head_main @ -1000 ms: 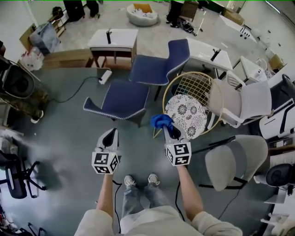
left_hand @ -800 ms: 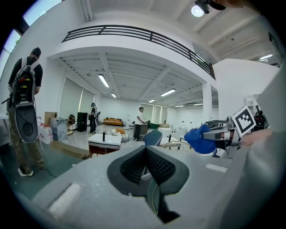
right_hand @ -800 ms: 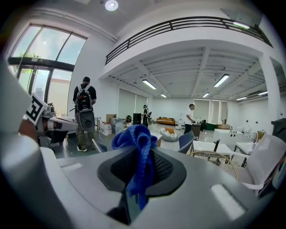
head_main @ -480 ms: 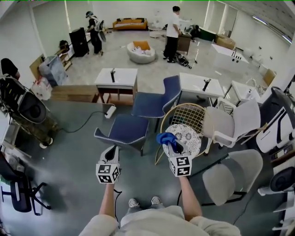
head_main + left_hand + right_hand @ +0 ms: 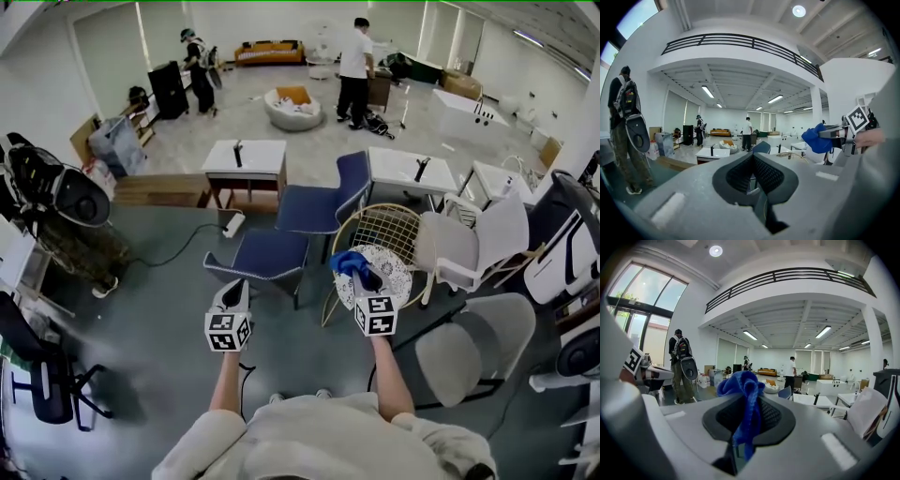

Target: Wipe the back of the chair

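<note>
My right gripper: clenched on a crumpled blue microfibre cloth, held forward ready for wiping. My left gripper: jaws together on nothing, idle at left. Target, probably the round gold wire-backed chair, stands just beyond the cloth, not yet touched.

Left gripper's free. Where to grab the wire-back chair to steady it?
Probably the gold hoop rimming the chair back, on the edge nearest the left gripper: a thin tube the jaws can straddle. Come from the seat side.
</note>
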A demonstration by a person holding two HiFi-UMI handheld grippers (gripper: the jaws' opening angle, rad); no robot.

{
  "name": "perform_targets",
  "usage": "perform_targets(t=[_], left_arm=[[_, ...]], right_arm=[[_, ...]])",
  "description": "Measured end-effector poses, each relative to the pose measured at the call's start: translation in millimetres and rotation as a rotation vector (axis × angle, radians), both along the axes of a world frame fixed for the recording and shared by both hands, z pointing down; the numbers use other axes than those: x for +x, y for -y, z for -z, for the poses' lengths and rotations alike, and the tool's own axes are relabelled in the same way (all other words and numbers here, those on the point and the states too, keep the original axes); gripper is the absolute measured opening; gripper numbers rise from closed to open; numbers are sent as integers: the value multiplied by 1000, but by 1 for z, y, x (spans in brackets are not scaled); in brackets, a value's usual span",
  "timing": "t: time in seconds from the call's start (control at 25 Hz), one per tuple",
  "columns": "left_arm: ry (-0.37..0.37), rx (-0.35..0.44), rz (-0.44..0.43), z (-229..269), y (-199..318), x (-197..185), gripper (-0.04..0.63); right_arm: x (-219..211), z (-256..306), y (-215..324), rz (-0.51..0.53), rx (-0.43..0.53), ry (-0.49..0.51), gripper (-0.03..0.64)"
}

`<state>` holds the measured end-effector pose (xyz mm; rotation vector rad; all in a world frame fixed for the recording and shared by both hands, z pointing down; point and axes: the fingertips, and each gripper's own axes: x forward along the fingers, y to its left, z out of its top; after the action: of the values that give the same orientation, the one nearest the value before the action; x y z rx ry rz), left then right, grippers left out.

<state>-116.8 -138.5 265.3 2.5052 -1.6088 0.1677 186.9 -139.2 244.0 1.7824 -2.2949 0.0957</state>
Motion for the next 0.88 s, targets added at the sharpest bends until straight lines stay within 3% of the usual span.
perform_targets(t=[0.2,0.88], left_arm=[[36,-10,5,-6,-3,-7,4],[8,-4,-1,4,0,4,5]], right_arm=[[2,4,1,-5,8,4,55],[5,4,3,-1,-2,-10,54]])
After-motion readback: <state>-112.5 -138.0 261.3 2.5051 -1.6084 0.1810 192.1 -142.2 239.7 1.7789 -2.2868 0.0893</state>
